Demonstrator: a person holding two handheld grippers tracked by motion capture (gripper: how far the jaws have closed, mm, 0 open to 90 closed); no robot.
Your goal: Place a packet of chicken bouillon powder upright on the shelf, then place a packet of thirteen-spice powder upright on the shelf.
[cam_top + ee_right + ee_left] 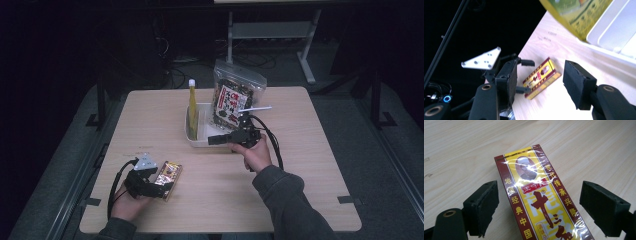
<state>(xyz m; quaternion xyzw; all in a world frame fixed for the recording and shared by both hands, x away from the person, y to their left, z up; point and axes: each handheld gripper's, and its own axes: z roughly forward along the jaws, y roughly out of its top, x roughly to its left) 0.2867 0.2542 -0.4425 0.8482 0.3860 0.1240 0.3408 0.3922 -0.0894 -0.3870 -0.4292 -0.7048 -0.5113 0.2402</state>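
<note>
A pale wood-grain tabletop (300,165) carries a shallow white plastic tray (201,141) near its far middle. In the tray stand a slim yellow bottle with a white cap (192,107) at its left end and a clear zip-top bag of dark snacks with a red and white label (233,100) at its right end, leaning back slightly.

Near the front left corner of the tabletop lies a flat rectangular box, dark red at the edges with a yellow face, red characters and a small portrait, wrapped in shiny film (541,195). The left tool (546,208), held in the person's left hand (127,205), has its two black jaws spread wide, one on each side of the box. In the left gripper view both pads (484,205) stand clear of the box's long edges, with a strip of bare wood showing on each side, so nothing is gripped. The grey three-cornered plate (145,161) sits on top of this tool.

The right tool (212,140), held in the person's right hand (256,155), lies low at the tray's near edge and points left. Its jaws are also apart and hold nothing; in the right gripper view they frame the box (541,77) and the left tool (525,76) farther off across the tabletop, with the tray's wall (609,52) at the upper right.
</note>
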